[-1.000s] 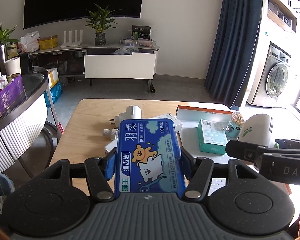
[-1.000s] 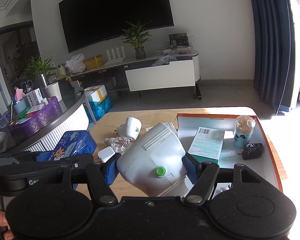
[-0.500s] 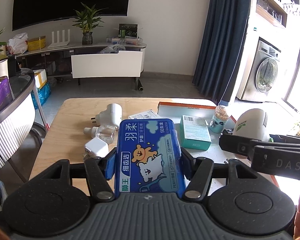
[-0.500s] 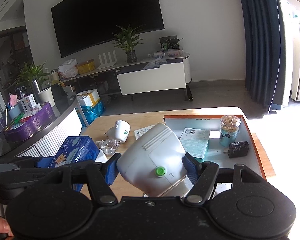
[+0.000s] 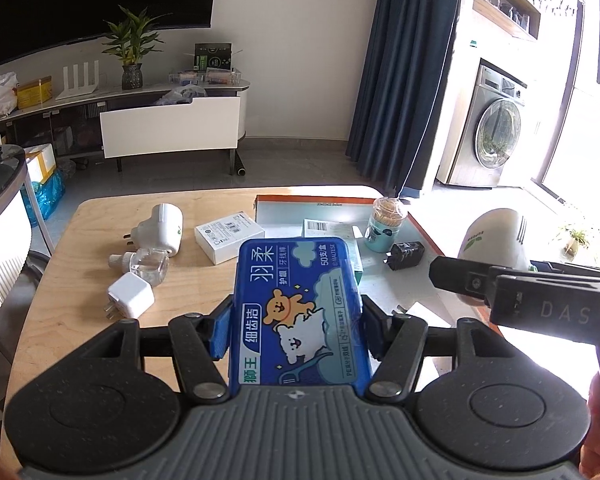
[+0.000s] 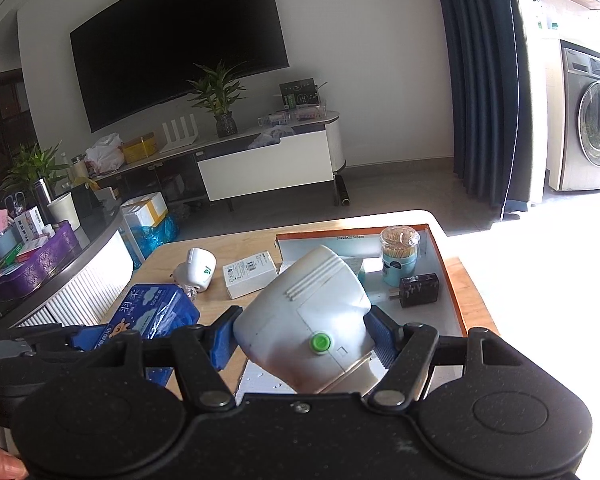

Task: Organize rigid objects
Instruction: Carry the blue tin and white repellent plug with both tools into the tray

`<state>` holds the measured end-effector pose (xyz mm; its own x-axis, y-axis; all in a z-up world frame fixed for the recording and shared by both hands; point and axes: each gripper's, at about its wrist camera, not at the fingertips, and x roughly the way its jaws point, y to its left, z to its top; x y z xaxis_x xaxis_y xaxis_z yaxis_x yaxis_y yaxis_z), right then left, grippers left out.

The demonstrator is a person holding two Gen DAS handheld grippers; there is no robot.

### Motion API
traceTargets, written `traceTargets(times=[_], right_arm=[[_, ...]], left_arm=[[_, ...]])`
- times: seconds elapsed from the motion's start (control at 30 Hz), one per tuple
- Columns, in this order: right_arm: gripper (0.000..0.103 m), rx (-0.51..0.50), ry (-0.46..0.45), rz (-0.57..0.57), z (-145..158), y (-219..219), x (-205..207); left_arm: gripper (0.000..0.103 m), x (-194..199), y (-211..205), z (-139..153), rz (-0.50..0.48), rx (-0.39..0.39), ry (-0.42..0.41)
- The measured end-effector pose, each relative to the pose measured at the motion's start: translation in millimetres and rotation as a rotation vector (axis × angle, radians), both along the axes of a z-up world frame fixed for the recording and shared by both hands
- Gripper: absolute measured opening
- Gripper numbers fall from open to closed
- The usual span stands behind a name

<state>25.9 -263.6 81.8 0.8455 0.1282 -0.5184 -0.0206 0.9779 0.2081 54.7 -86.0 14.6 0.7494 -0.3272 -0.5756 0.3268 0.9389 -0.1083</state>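
Observation:
My left gripper (image 5: 298, 330) is shut on a blue floss-pick box (image 5: 298, 312) with a bear cartoon, held above the near part of the wooden table (image 5: 80, 240). In the right wrist view that same blue box (image 6: 152, 312) shows at the left. My right gripper (image 6: 300, 336) is shut on a white plug-in device (image 6: 304, 316) with a green button, held over the orange-rimmed tray (image 6: 448, 280). The same white device (image 5: 496, 236) appears at the right of the left wrist view. The tray (image 5: 284, 210) holds a toothpick jar (image 5: 386, 220), a black charger (image 5: 406, 254) and a teal box.
On the bare wood lie a second white plug-in device (image 5: 160, 230), a clear refill bottle (image 5: 146, 266), a white cube charger (image 5: 130, 294) and a white carton (image 5: 228, 236). A rounded counter (image 6: 60, 264) with clutter stands to the left. A TV stand is beyond.
Both grippers have moved sideways together, still holding their objects. The tray and its contents now sit more centrally in both views, and the loose items on the wood show further left.

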Motion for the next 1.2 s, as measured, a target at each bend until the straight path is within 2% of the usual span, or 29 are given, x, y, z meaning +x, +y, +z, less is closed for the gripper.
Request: traceTargets(times=[0.6,1.2], right_arm=[[0.080,0.015,-0.002,-0.110,-2.4,-35.9,-20.7],[0.080,0.032,0.016,-0.156,-10.5,-54.5,-14.4]], left_arm=[[0.063,-1.4,-37.6,-1.9,-0.096,0.015,-0.001],[0.063,5.3,-57.7,-7.7,-0.134,0.034,0.023]])
